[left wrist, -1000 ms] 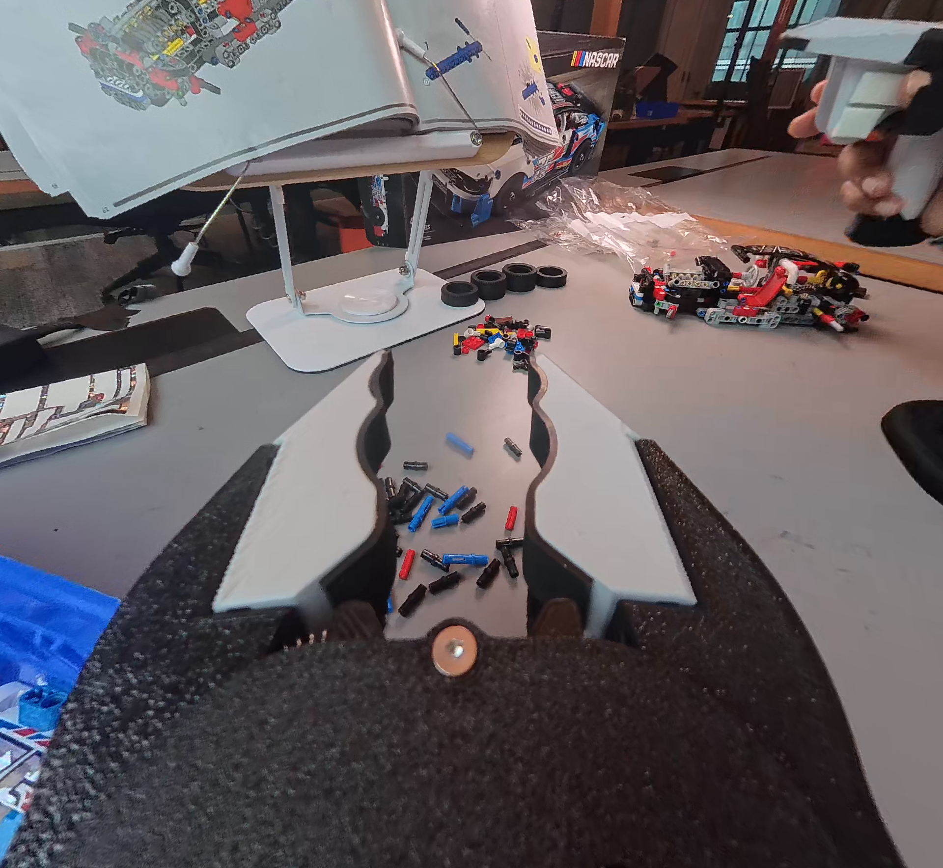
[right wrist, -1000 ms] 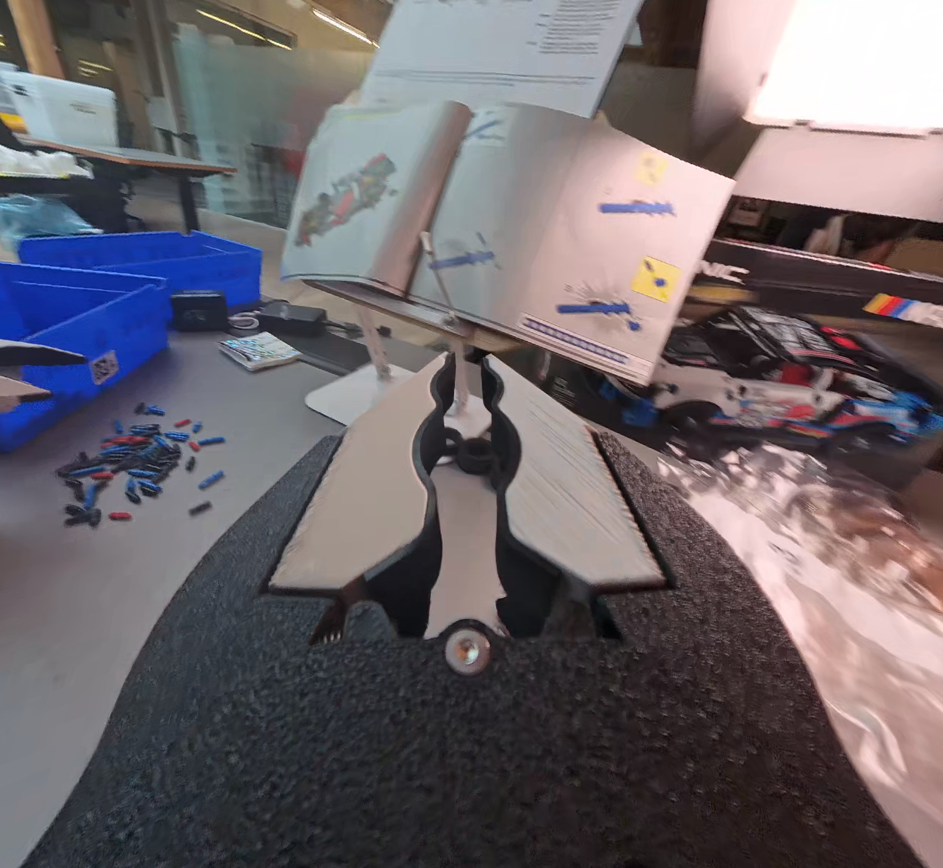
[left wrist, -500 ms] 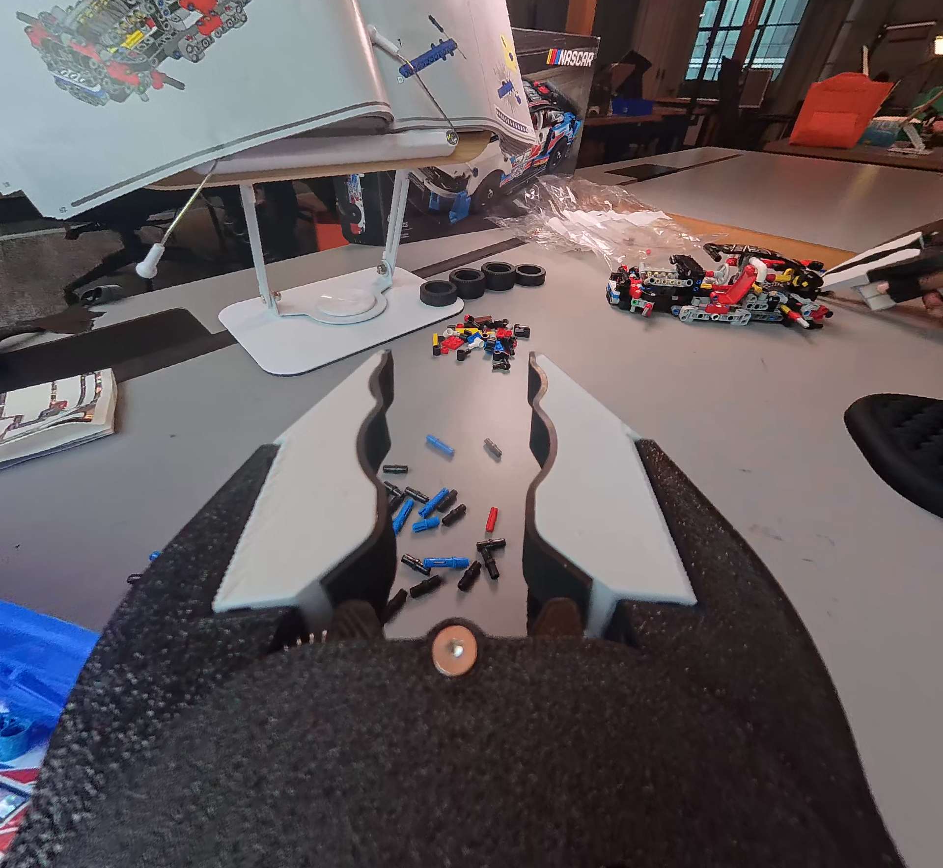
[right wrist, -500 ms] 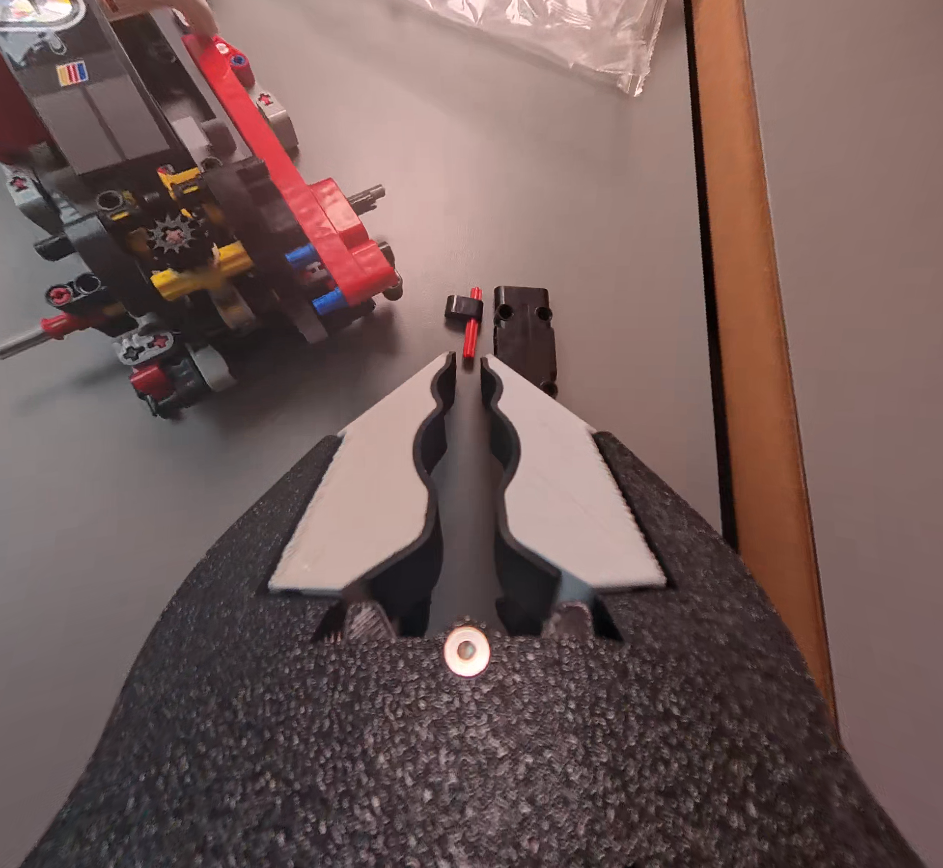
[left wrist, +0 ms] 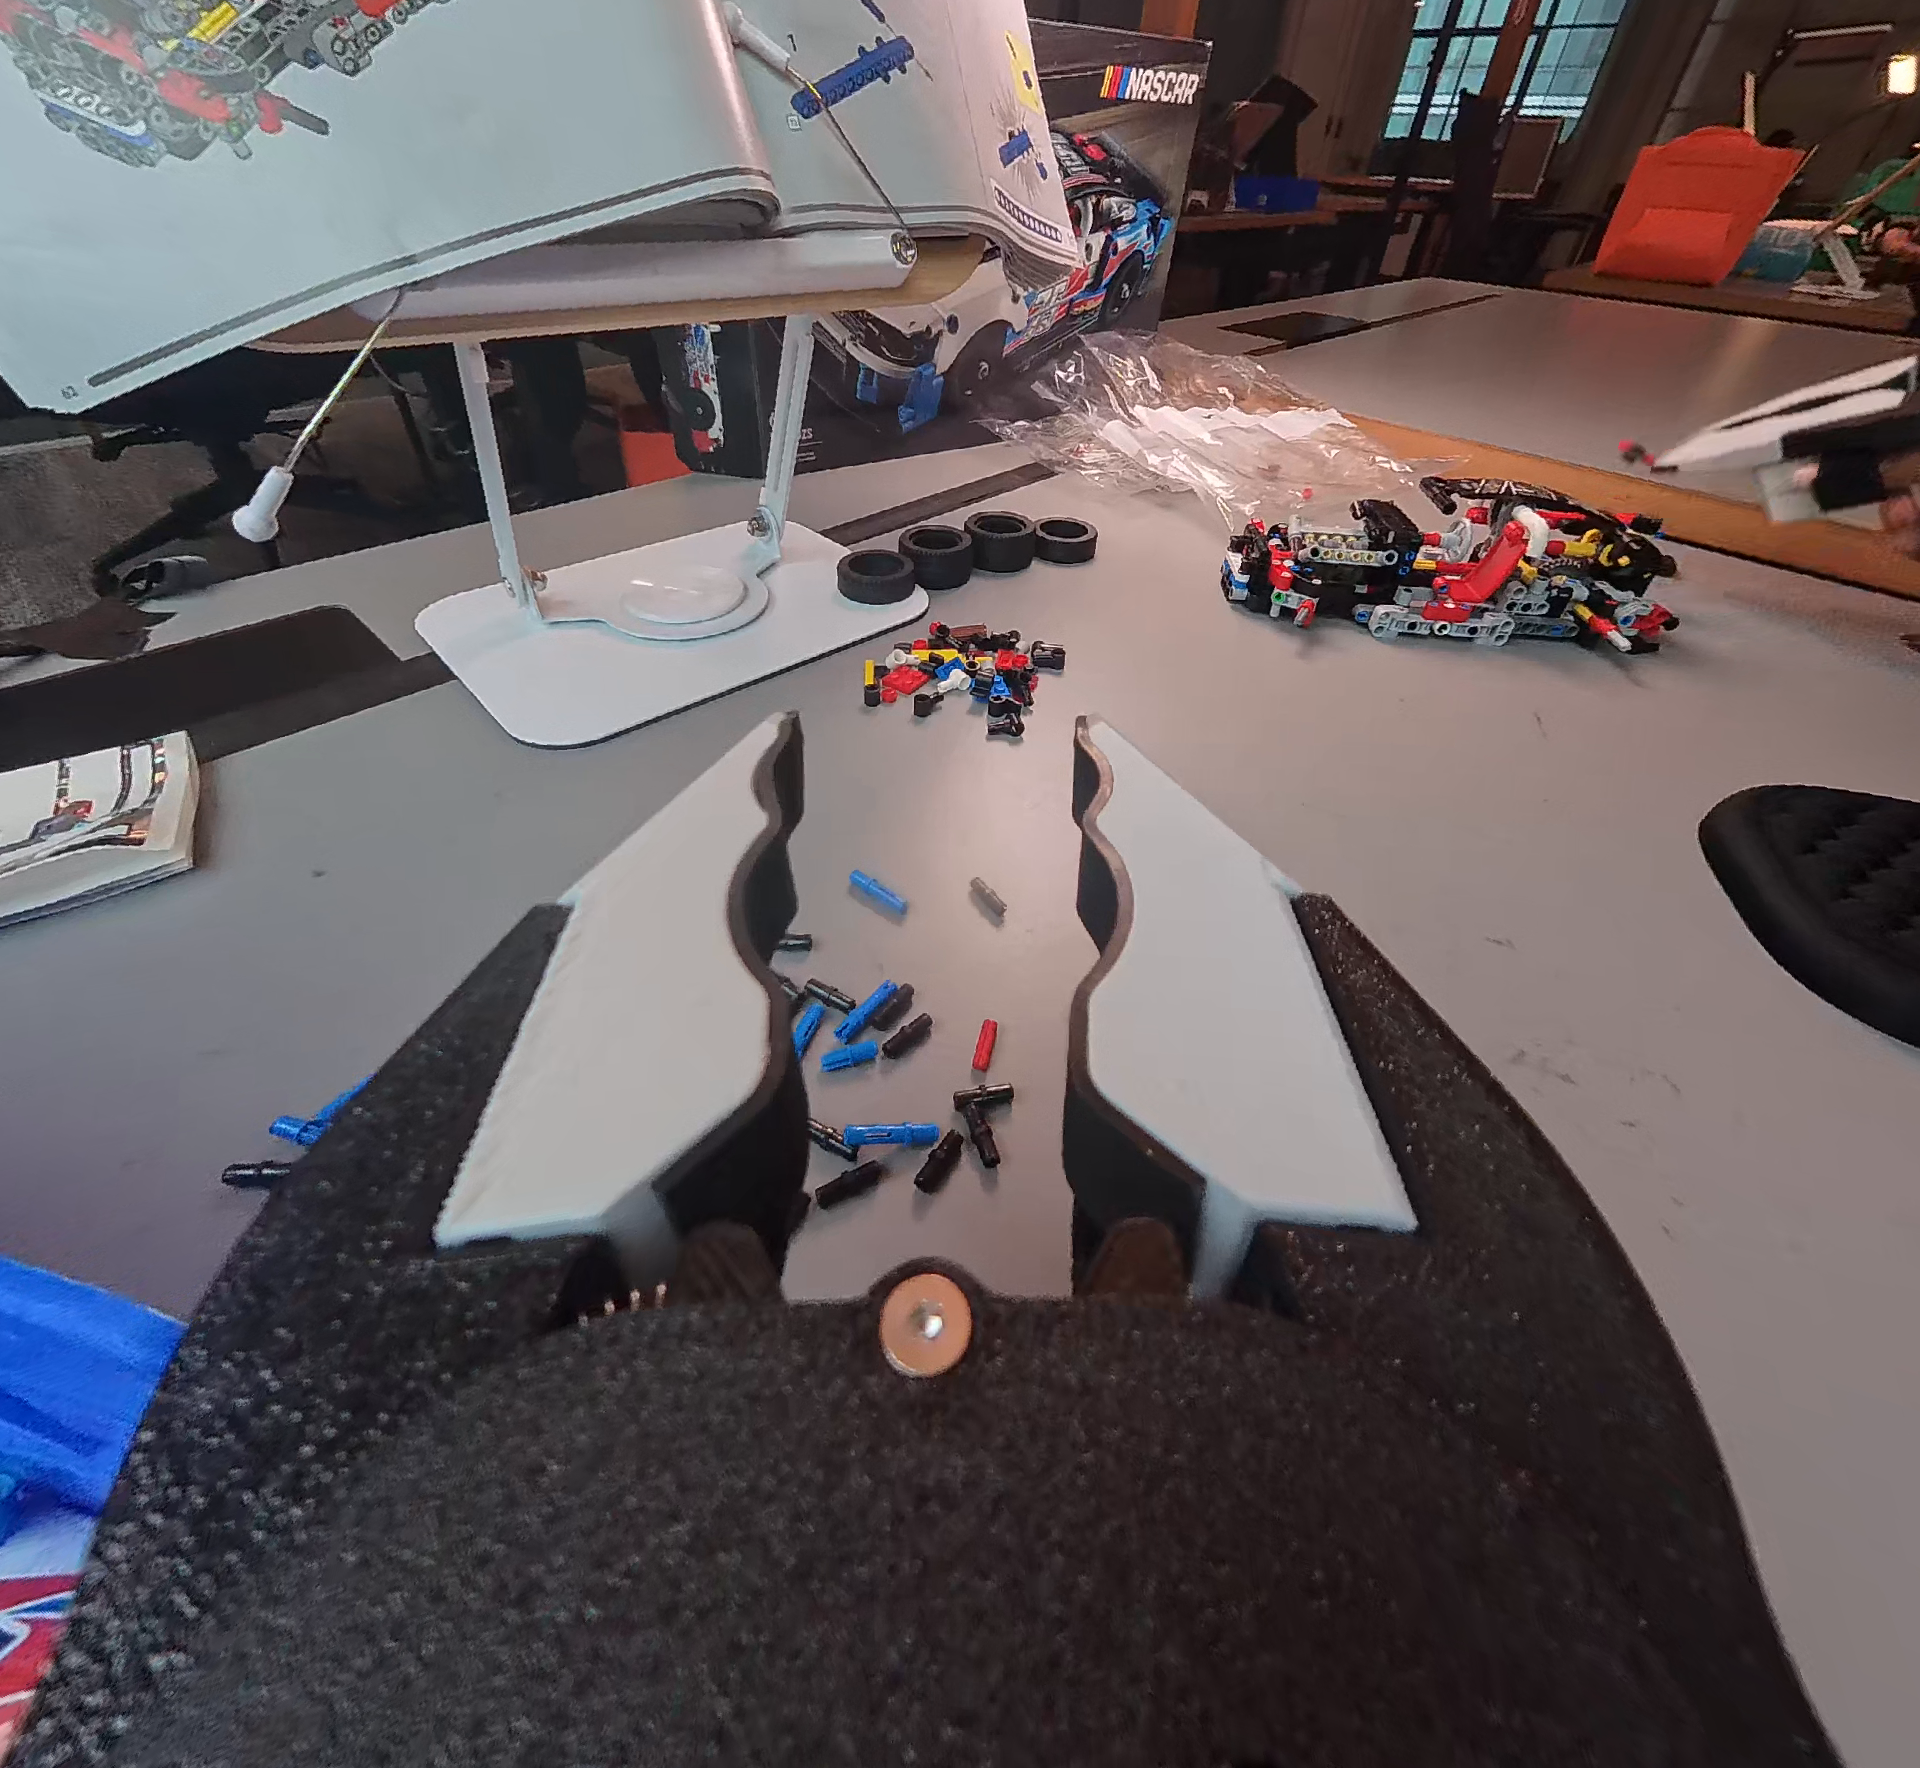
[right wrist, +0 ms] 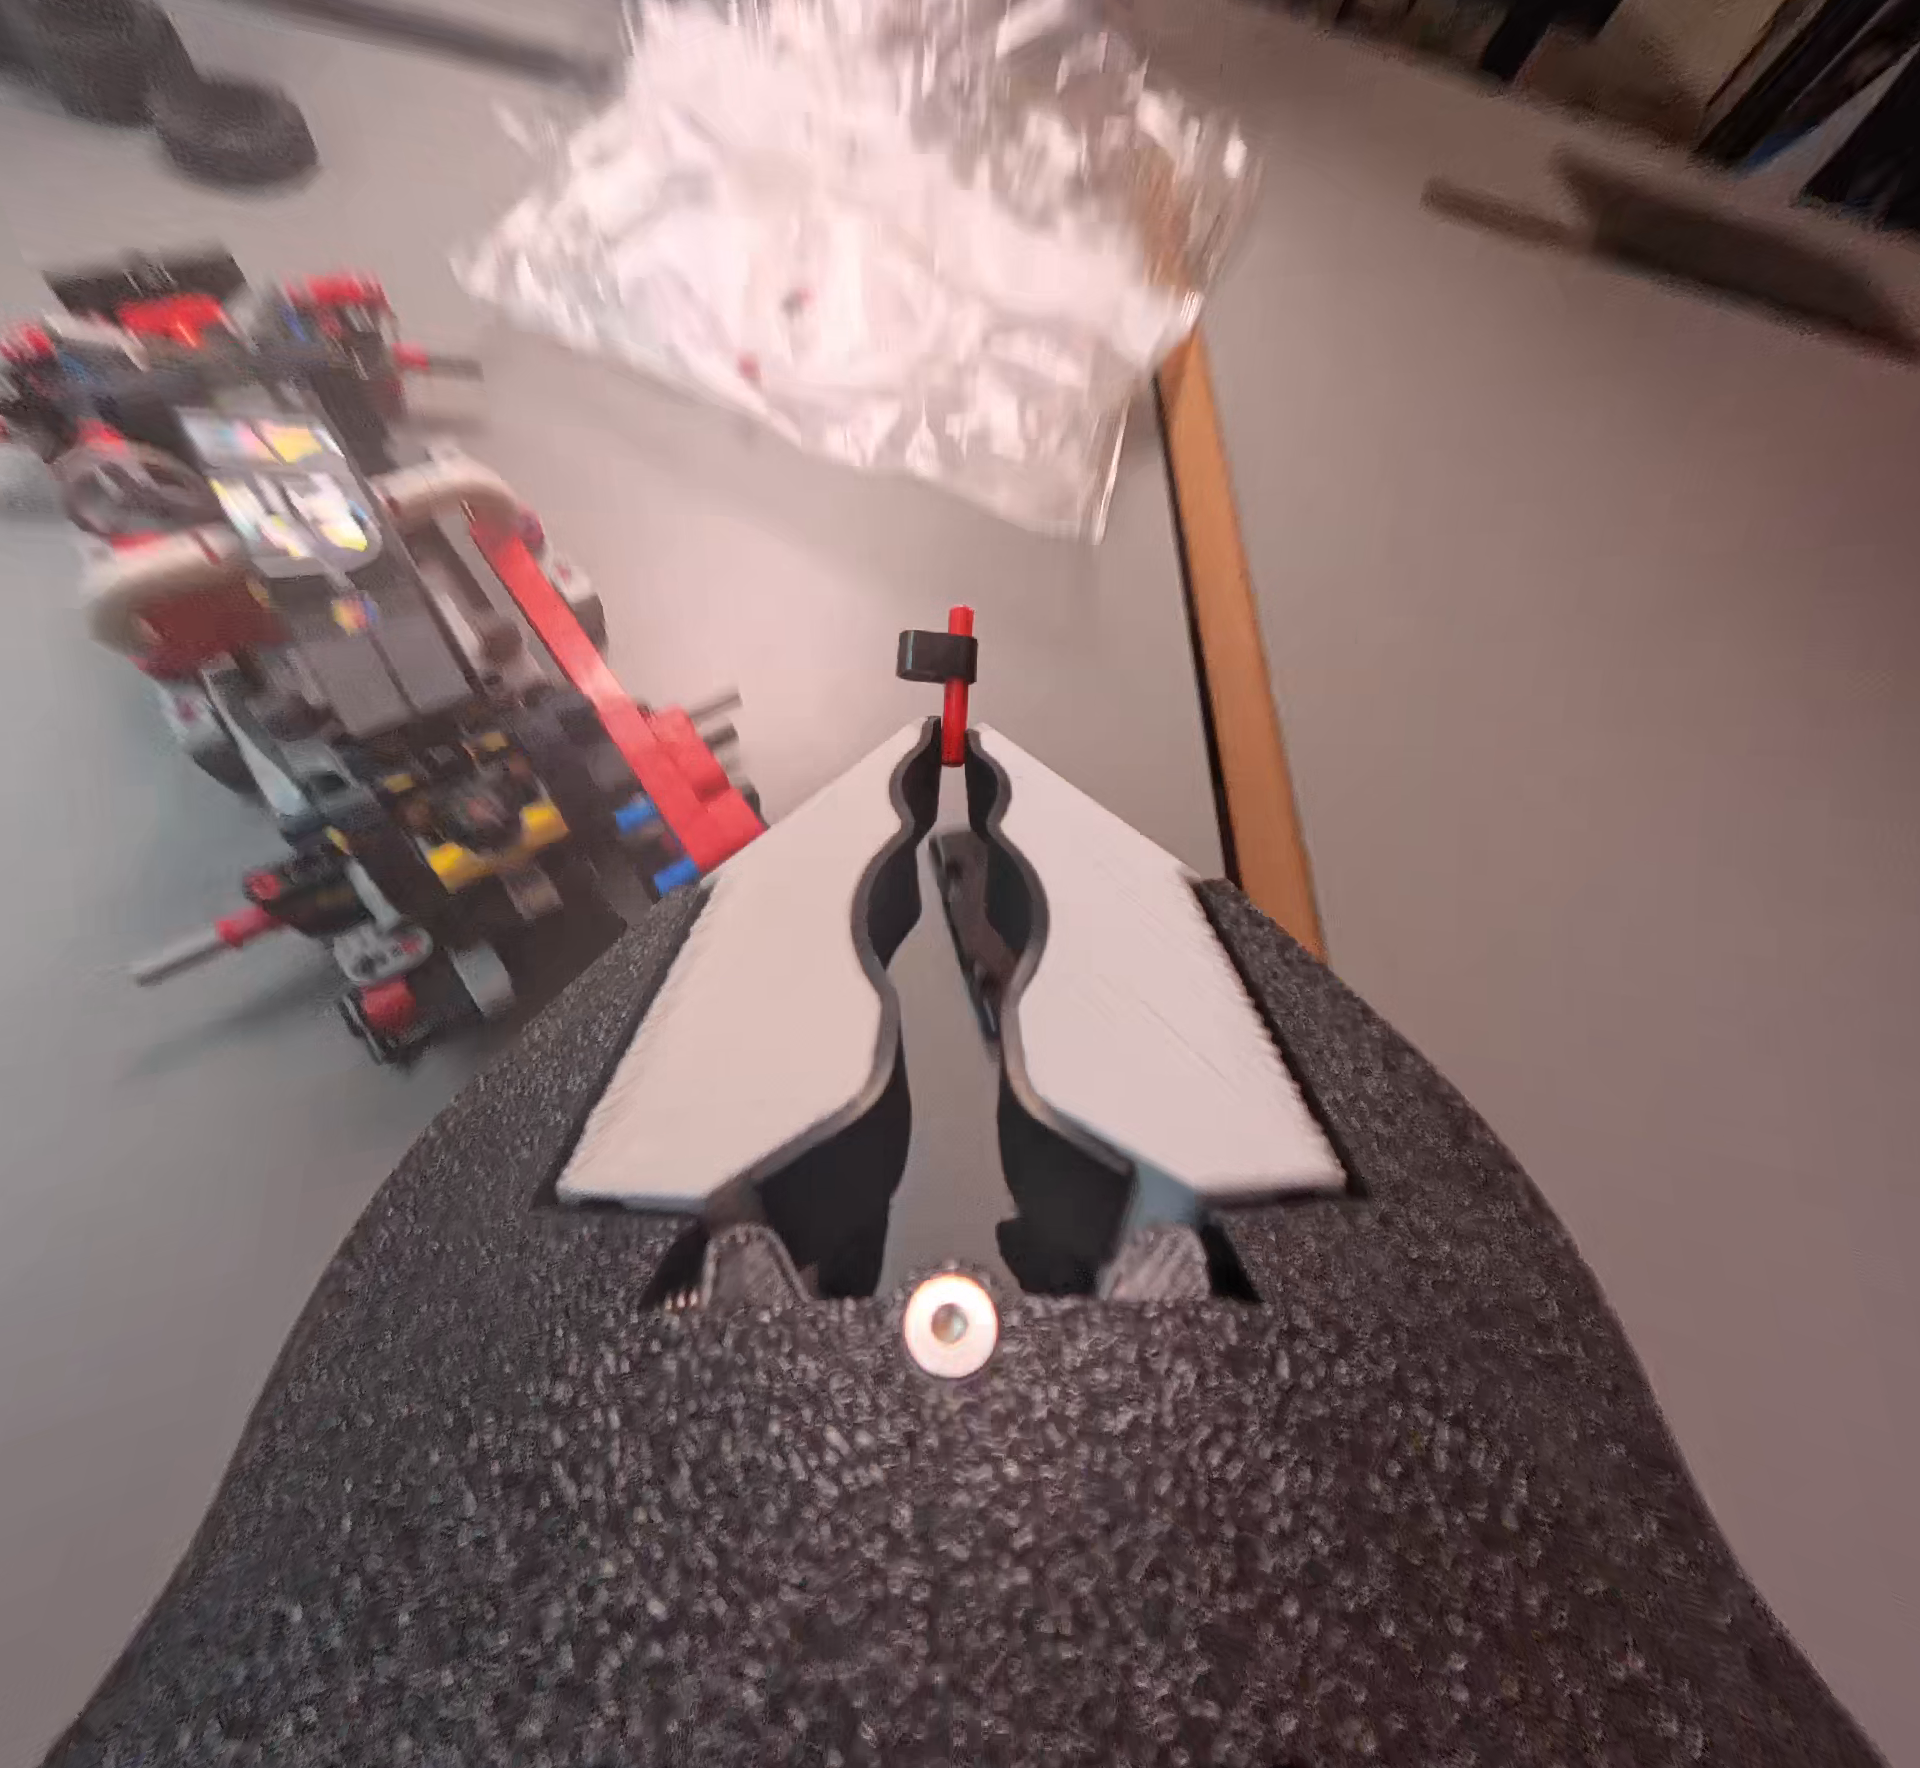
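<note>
My left gripper [left wrist: 935,731] is open and empty, hovering low over scattered black, blue and red pins [left wrist: 894,1074] on the grey table [left wrist: 1351,887]. My right gripper [right wrist: 948,742] is shut on a short red axle [right wrist: 952,679] that carries a small black connector [right wrist: 930,656], held above the table. A partly built toy car chassis [right wrist: 343,679] stands to its left. The chassis [left wrist: 1444,565] also shows in the left wrist view, with the right gripper [left wrist: 1662,461] beyond it. A black piece [right wrist: 971,918] lies on the table under the right fingers.
An open instruction booklet [left wrist: 416,108] sits on a white stand [left wrist: 665,648]. Several black tyres [left wrist: 966,544] and a pile of small parts [left wrist: 966,669] lie near it. A crumpled plastic bag [right wrist: 862,243], a wooden strip [right wrist: 1226,658], a blue bin [left wrist: 62,1386] and a second booklet [left wrist: 94,825] are around.
My right gripper swung down from the booklet to the table beside the chassis, closed on the red axle and lifted it. My left gripper drifted slightly, still open.
</note>
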Demonstrator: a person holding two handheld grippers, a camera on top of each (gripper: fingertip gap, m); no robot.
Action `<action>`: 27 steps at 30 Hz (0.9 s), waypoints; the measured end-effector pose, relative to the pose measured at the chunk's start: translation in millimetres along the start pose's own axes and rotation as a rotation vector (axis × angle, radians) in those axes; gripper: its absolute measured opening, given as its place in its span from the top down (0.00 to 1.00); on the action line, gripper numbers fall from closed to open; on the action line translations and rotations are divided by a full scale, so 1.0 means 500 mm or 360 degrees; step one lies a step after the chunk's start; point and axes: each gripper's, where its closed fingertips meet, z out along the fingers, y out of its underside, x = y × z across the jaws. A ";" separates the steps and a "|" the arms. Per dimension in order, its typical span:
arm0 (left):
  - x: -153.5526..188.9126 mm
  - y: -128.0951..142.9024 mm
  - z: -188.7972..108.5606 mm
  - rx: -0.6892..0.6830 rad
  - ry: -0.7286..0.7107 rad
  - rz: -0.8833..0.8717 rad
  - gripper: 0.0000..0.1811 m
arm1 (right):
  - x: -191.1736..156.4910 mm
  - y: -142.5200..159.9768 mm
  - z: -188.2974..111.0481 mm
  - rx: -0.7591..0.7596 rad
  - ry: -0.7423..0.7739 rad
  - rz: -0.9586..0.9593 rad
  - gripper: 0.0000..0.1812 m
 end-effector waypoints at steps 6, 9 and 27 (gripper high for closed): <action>0.047 -0.011 0.010 0.0051 0.0233 -0.0141 0.73 | -0.312 -0.285 -0.117 0.0759 -0.0464 -0.0615 0.98; 0.092 -0.033 0.019 0.0101 0.0492 -0.0316 0.72 | -0.541 -0.341 -0.157 0.1017 -0.0878 -0.0816 0.98; 0.148 -0.017 0.017 -0.0049 0.0996 -0.0762 0.90 | -0.947 -0.284 -0.144 0.1356 -0.1203 -0.1424 0.98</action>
